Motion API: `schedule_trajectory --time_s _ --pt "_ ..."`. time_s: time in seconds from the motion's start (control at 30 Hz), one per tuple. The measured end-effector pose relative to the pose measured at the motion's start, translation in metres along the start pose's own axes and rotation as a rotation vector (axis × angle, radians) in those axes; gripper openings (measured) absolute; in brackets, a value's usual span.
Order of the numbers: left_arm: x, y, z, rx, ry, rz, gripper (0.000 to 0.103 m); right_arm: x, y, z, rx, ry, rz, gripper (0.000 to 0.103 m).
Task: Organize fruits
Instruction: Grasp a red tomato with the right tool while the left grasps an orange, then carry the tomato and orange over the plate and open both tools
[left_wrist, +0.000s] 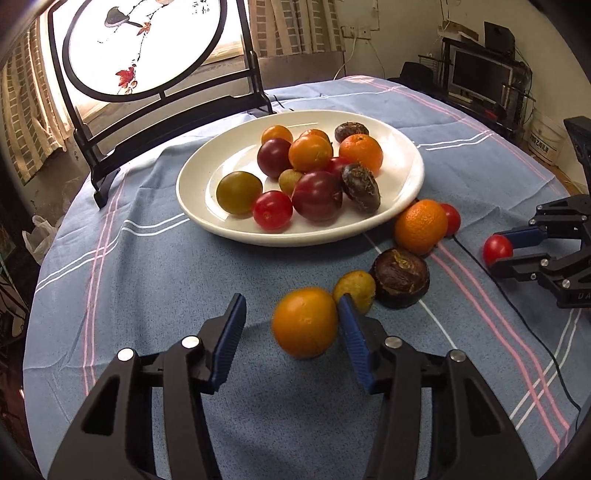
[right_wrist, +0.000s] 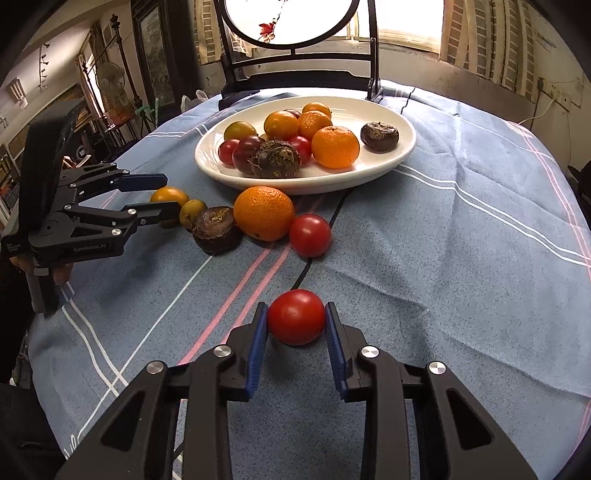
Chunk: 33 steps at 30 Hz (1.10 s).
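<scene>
**Both grippers at fruit, plate waiting**

The right gripper (right_wrist: 296, 319) has its blue pads pressed on either side of a small round red tomato (right_wrist: 296, 316) that sits on the blue striped tablecloth (right_wrist: 461, 258), well short of the white oval ceramic plate (right_wrist: 404, 147) heaped with fruit. The left gripper (left_wrist: 291, 325) is only part-way closed around a smooth round orange fruit (left_wrist: 305, 322): the right-side pad touches it, while the left-side pad (left_wrist: 231, 332) stands clear with cloth visible between

To do this step well, the left gripper should centre on the orange fruit before closing fully, so the round skin does not roll out sideways into the small yellow-green fruit (left_wrist: 355, 290) just behind it. The tomato likely wants a light squeeze, a straight lift, and a bare spot near the plate's rim

The left wrist view shows the gap at the left-side pad and the dark brown wrinkled fruit (left_wrist: 400, 277) beside the yellow-green one. The right wrist view shows what that one cannot: the tomato seated squarely between both pads, and a person's hand (right_wrist: 61, 273) on the left gripper's handle
</scene>
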<state>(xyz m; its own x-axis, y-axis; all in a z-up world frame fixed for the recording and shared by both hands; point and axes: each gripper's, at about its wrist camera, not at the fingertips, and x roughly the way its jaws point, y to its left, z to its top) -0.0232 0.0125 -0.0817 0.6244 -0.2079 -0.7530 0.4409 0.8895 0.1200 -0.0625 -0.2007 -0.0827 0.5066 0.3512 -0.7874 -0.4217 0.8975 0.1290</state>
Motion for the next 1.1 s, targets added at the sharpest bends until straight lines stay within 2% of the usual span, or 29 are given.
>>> schedule_trajectory --time_s 0.03,0.07,0.2,0.33,0.4,0.57,0.73,0.9,1.1 --pt "0.001 0.0 0.0 0.003 -0.002 -0.007 0.045 0.0 0.0 0.0 0.002 0.0 -0.001 0.031" --pt "0.0 -0.001 0.0 0.003 -0.001 -0.023 0.034 -0.001 0.0 0.0 0.004 -0.001 0.0 0.031" --pt "-0.006 -0.012 -0.004 0.046 -0.005 0.019 0.035 -0.004 0.002 -0.002 0.004 -0.005 0.0 0.031" --pt "-0.021 -0.013 -0.009 0.015 -0.012 -0.01 0.034 -0.014 0.002 -0.003 0.013 -0.027 0.004 0.031" --pt "-0.03 -0.017 -0.01 0.019 -0.024 0.018 0.034 -0.019 0.004 -0.004 0.012 -0.036 0.008 0.031" --pt "-0.056 -0.031 -0.009 -0.032 -0.059 0.064 0.034 -0.026 0.017 -0.007 0.011 -0.044 0.051 0.031" --pt "-0.072 -0.048 -0.013 -0.074 -0.083 0.098 0.034 -0.031 0.05 -0.015 -0.038 -0.043 0.1 0.031" --pt "-0.079 -0.051 -0.01 -0.131 -0.1 0.143 0.034 -0.034 0.069 -0.014 -0.054 -0.055 0.097 0.031" --pt "-0.09 -0.038 0.0 -0.158 -0.126 0.172 0.034 -0.055 0.07 0.001 -0.051 -0.125 0.075 0.031"
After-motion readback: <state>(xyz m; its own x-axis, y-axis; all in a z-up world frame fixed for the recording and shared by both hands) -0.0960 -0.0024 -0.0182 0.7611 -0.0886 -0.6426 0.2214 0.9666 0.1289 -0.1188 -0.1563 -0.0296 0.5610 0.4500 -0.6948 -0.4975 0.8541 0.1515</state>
